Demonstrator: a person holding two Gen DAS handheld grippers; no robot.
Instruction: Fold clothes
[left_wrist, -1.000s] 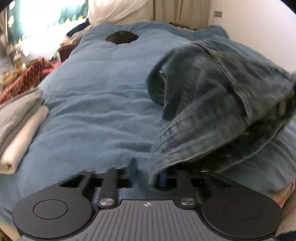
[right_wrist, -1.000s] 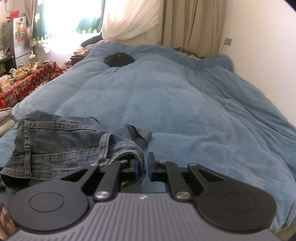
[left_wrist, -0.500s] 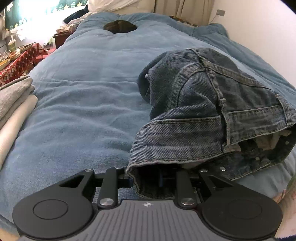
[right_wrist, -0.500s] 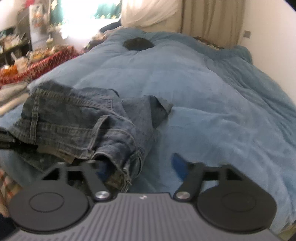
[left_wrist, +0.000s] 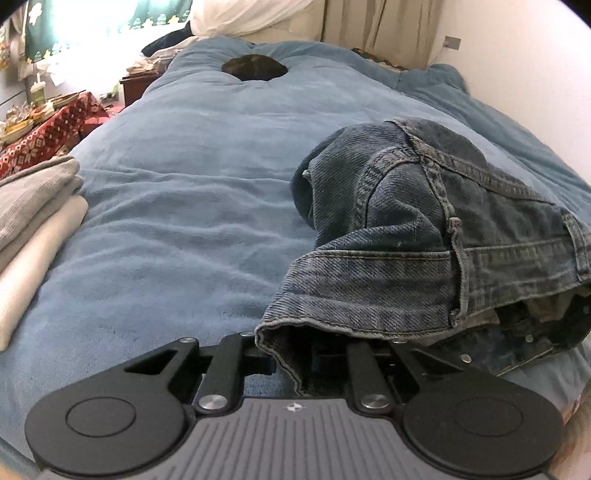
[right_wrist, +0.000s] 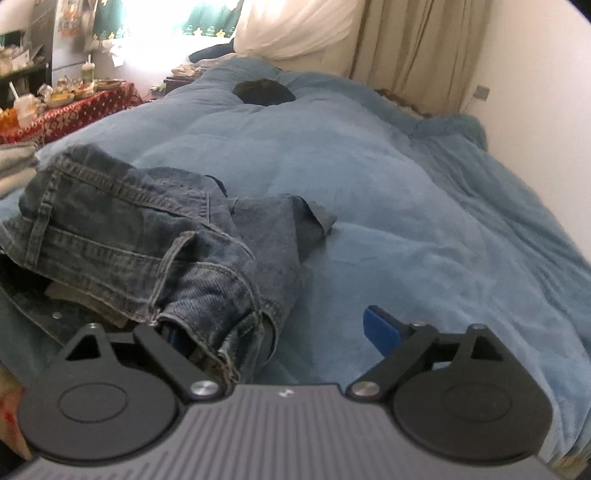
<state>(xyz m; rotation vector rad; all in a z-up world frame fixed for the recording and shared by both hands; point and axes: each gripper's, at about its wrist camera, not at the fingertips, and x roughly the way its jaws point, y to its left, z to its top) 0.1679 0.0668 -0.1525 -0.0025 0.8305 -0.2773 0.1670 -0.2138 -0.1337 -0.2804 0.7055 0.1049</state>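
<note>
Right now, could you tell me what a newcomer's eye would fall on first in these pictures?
A crumpled pair of jeans lies bunched on the near end of the blue blanket, its edge between the closing jaws of the left gripper. Folded pale clothes are stacked at the blanket's left edge.

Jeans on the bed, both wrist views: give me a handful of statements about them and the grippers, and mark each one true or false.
1. The jeans lie bunched on the blue blanket. True.
2. The right gripper is clamped shut on denim. False: its jaws stand wide apart, with one blue pad bare over the blanket.
3. The left gripper has denim between its jaws, which are closing. True.
4. The folded clothes sit on top of the jeans. False: they are stacked apart, at the blanket's left edge.
</note>
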